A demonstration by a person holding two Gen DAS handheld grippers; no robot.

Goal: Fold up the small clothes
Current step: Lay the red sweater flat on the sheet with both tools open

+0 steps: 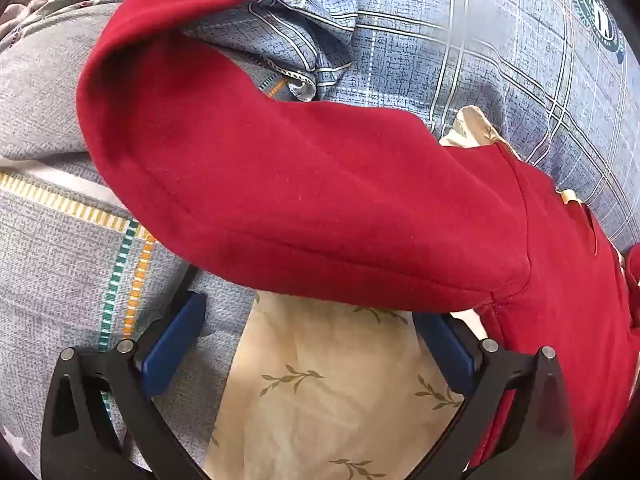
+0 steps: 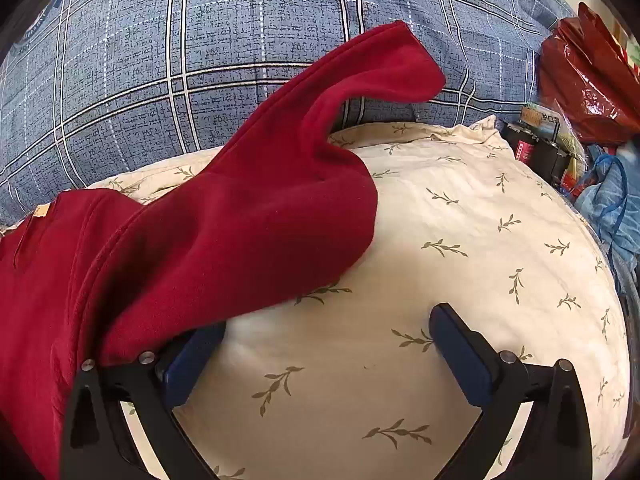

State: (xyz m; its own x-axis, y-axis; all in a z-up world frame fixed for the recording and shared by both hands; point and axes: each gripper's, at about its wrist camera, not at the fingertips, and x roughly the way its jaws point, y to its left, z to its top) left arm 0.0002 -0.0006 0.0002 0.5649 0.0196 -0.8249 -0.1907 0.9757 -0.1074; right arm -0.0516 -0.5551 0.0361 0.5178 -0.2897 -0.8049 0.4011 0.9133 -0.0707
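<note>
Red garment point(image 1: 304, 184) just beyond both wide-open, empty fingers point(image 1: 176, 332), draped over cream pillow point(image 2: 460, 240).

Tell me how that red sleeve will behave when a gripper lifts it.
The red sleeve is probably floppy: it already drapes and curls over the cream leaf-print cloth. Its thick fleece-like fabric suggests it should grip well in the pads. It will likely drag the joined red garment along.

Matt red fleece garment point(image 2: 248, 220), smooth cream leaf-print cotton cloth point(image 2: 460, 248), glossy, perhaps plastic, red bag point(image 2: 588, 92)
</note>
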